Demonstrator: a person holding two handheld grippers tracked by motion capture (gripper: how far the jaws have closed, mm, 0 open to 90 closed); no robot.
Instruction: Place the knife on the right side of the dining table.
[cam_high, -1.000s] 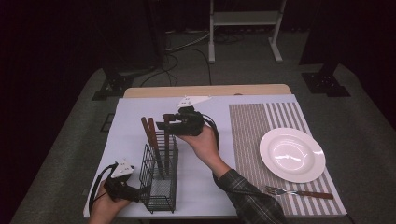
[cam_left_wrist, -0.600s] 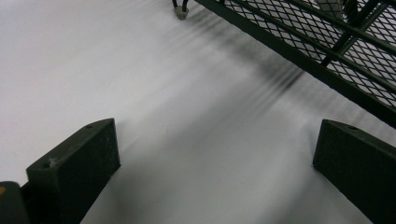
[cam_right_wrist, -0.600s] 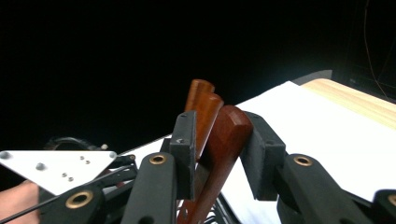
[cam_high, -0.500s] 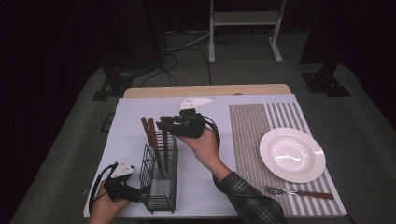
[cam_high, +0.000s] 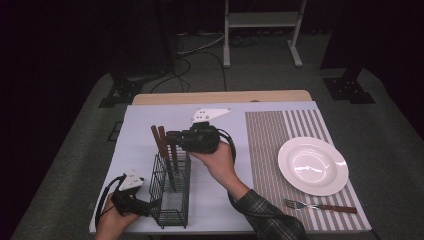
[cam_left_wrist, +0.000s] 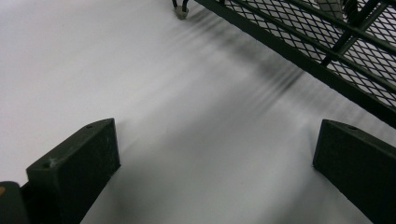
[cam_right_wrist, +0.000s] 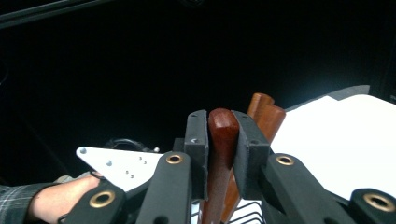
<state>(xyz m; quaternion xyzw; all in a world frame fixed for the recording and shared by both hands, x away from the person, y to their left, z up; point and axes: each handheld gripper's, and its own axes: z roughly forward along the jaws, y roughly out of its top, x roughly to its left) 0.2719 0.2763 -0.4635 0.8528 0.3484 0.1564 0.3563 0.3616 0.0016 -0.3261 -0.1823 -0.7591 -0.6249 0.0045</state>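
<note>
Sliding left over the last second, the right gripper (cam_high: 172, 137) has come onto a handle (cam_right_wrist: 223, 130), and its jaws have just been closing on it. Now they are clamping that wooden handle by its rounded top, one pad on each side, as the right gripper view is showing. Just behind it, two more handles (cam_right_wrist: 266, 114) are standing close together. All three are rising from the caddy (cam_high: 170, 192), a black wire basket sitting below the jaws on the white mat (cam_high: 145, 125).

Down at the caddy's near left corner, the left gripper (cam_high: 150, 206) is waiting with its jaws spread wide and nothing between them, the mesh wall just beside its right jaw.

Well off to the right, a plate (cam_high: 313, 165) is lying on the striped placemat (cam_high: 270, 131), with a fork (cam_high: 320, 205) in front of it.
</note>
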